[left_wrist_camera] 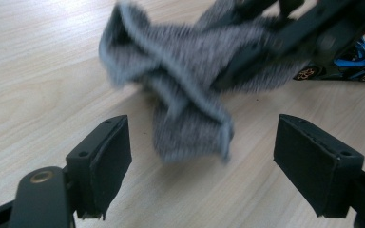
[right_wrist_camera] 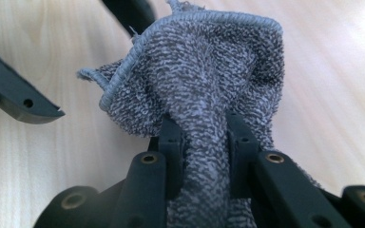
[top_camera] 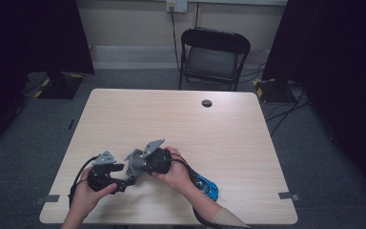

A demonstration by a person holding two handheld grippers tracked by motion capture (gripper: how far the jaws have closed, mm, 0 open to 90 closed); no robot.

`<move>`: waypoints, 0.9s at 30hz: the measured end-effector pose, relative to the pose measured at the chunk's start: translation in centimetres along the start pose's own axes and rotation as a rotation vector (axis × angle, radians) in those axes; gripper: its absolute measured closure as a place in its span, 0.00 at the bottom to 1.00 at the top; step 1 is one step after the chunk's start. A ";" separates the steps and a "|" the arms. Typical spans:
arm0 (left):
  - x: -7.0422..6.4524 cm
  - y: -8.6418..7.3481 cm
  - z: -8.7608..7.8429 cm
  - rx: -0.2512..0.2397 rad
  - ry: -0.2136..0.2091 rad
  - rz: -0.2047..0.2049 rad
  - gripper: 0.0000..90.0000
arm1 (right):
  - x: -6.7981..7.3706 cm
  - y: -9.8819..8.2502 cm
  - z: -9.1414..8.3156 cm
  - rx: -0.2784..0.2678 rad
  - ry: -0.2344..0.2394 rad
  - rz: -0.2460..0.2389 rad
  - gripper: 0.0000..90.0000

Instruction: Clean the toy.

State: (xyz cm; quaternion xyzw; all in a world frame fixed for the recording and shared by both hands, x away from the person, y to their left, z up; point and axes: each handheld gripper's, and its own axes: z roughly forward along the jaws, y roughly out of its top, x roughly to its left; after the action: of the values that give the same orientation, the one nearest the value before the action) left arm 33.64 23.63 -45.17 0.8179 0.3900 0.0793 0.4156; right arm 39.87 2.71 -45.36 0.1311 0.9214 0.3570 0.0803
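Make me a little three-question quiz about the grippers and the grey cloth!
1. True or false: the right gripper is clamped on the cloth.
2. Which gripper has open jaws with nothing between them: A) left, B) right?
3. What toy lies on the table by the person's right forearm?

Key:
1. True; its jaws pinch a fold of cloth.
2. A; the left gripper stands open, with the cloth hanging beyond its pads.
3. A blue car.
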 end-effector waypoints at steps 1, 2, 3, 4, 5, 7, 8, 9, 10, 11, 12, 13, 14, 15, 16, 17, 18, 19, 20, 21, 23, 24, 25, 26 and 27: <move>0.0 0.0 0.0 0.000 0.001 0.001 0.22 | 0.0 0.0 0.0 0.000 0.000 0.000 0.81; -0.1 0.0 0.0 0.003 0.005 0.005 0.22 | 0.2 0.0 0.3 0.007 0.001 -0.004 0.81; -0.1 0.0 0.0 0.005 0.004 0.008 0.22 | 0.3 -0.1 0.5 0.012 0.009 -0.005 0.80; -0.1 0.0 0.0 0.007 0.006 0.010 0.22 | 0.4 -0.3 0.9 0.023 0.011 -0.011 0.79; -0.1 0.0 0.0 0.007 0.006 0.010 0.22 | 0.4 -0.3 0.9 0.023 0.011 -0.011 0.79; -0.1 0.1 0.0 0.009 0.009 0.013 0.22 | 0.4 -0.7 1.1 0.021 0.022 -0.003 0.74; -0.2 0.1 0.1 0.008 0.009 0.010 0.22 | 0.4 -0.8 1.1 0.024 0.028 -0.001 0.72; -0.2 0.1 0.1 0.008 0.009 0.010 0.22 | 0.4 -0.9 1.1 0.023 0.036 0.005 0.67; -0.2 0.1 0.1 0.009 0.009 0.012 0.22 | 0.4 -1.0 1.0 0.015 0.045 0.011 0.60; -0.1 0.1 0.1 0.010 0.009 0.015 0.22 | 0.4 -1.0 1.0 0.015 0.045 0.011 0.60; -0.1 0.1 0.1 0.011 0.010 0.019 0.22 | 0.4 -1.1 0.5 0.001 0.041 0.019 0.51; -0.2 0.1 0.1 0.013 0.010 0.022 0.22 | 0.4 -1.1 0.5 0.001 0.041 0.019 0.51; -0.3 0.2 0.3 0.011 0.010 0.021 0.22 | 0.4 -1.3 -0.3 -0.014 0.039 0.022 0.42; -0.3 0.2 0.3 0.011 0.010 0.021 0.22 | 0.4 -1.3 -0.3 -0.014 0.039 0.022 0.42; -0.4 0.5 0.3 0.008 0.004 0.029 0.22 | 0.3 -1.7 -1.4 -0.030 0.028 0.038 0.38; -0.4 0.5 0.3 0.008 0.004 0.029 0.22 | 0.2 -1.9 -2.1 -0.037 0.027 0.049 0.35; -0.5 0.6 0.3 0.007 0.001 0.030 0.22 | 0.2 -1.9 -2.1 -0.037 0.027 0.049 0.35; -0.6 0.7 0.4 0.007 0.002 0.033 0.22 | 0.1 -2.2 -2.7 -0.038 0.018 0.056 0.34; -0.9 1.1 0.7 0.011 0.001 0.046 0.22 | -0.1 -2.9 -4.1 -0.047 0.009 0.065 0.32; -0.9 1.1 0.7 0.011 0.001 0.046 0.22 | -0.1 -2.9 -4.1 -0.047 0.009 0.065 0.32; -1.2 1.5 1.0 0.012 0.000 0.062 0.22 | -0.4 -3.7 -5.4 -0.045 0.002 0.080 0.31; -1.5 1.7 1.2 0.013 -0.008 0.072 0.22 | -0.5 -4.2 -6.1 -0.046 0.001 0.088 0.31; -1.7 1.9 1.4 0.016 -0.011 0.086 0.22 | -0.8 -5.4 -7.4 -0.048 -0.009 0.108 0.30; -2.1 2.3 1.8 0.021 -0.014 0.109 0.22 | -1.0 -6.0 -7.9 -0.054 -0.017 0.117 0.29; -2.1 2.3 1.8 0.021 -0.014 0.109 0.22 | -1.0 -6.0 -7.9 -0.054 -0.017 0.117 0.29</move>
State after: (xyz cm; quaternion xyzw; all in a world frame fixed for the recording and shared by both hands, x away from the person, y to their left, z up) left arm 34.28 20.22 -44.22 0.8427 0.3427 0.0923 0.4048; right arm 37.77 -6.90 -43.57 0.1857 0.9014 0.3849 0.0705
